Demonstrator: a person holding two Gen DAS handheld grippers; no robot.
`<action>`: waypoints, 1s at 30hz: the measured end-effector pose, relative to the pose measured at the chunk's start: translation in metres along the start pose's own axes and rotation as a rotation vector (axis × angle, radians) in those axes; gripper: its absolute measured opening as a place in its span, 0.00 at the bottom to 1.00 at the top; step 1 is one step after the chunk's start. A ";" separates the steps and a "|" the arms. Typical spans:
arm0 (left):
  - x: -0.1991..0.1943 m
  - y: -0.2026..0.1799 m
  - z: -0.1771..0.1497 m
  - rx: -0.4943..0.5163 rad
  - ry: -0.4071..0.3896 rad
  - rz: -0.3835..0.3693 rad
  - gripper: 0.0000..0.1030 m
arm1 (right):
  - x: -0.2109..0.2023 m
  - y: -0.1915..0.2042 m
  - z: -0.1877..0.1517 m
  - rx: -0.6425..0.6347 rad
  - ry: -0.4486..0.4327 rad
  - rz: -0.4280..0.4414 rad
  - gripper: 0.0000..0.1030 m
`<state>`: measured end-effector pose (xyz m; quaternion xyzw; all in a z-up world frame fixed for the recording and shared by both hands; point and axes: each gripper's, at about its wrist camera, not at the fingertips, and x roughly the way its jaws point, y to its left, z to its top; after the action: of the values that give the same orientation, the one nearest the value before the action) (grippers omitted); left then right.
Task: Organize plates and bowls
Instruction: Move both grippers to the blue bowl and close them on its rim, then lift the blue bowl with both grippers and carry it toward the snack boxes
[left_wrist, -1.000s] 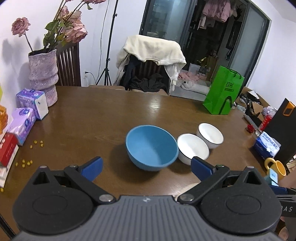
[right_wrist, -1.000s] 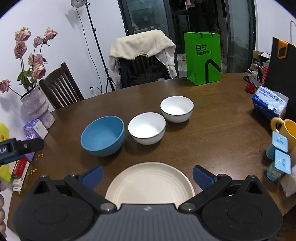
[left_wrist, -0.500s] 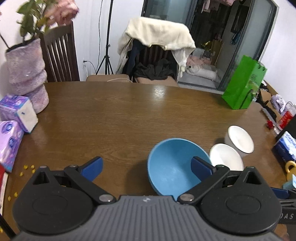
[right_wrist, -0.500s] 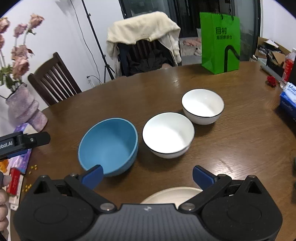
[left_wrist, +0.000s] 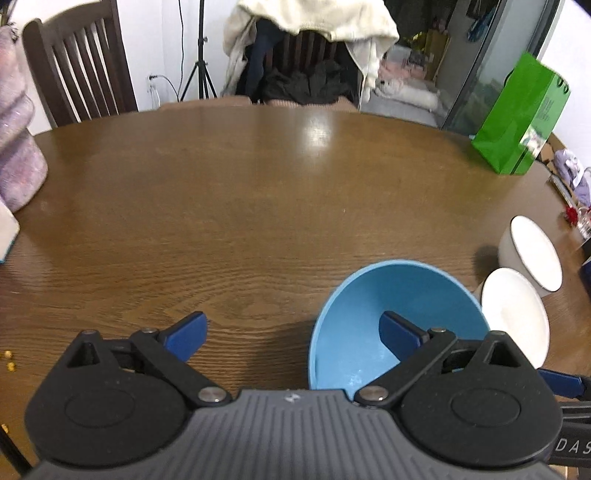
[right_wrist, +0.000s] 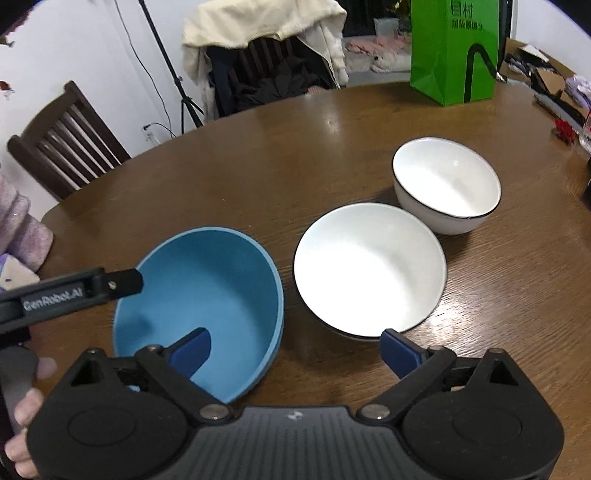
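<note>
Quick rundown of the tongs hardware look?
Both sets match: left tongs and right tongs have blue pads on black linkage arms with silver pivot screws, round black housings and a ribbed grey body. The left unit's side reads "GenRobot.AI" in white.

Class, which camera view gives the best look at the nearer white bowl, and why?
The right wrist view: the nearer white bowl sits near the picture's centre, its whole rim and inside visible beside the blue bowl. The left wrist view shows it only at the right edge, distorted and partly hidden behind the left gripper's body.
</note>
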<state>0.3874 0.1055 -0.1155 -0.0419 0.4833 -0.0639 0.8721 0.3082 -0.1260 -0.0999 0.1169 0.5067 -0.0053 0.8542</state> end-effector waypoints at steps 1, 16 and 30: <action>0.005 0.000 0.000 0.002 0.012 0.003 0.97 | 0.005 0.001 0.001 0.002 0.008 -0.003 0.95; 0.024 0.010 -0.002 0.000 0.086 -0.039 0.73 | 0.018 0.013 0.005 0.034 0.057 -0.015 0.72; 0.031 0.005 0.003 0.058 0.136 -0.145 0.08 | 0.050 0.009 0.006 0.118 0.119 -0.020 0.08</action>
<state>0.4062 0.1058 -0.1407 -0.0472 0.5351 -0.1435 0.8312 0.3392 -0.1127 -0.1383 0.1621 0.5566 -0.0365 0.8140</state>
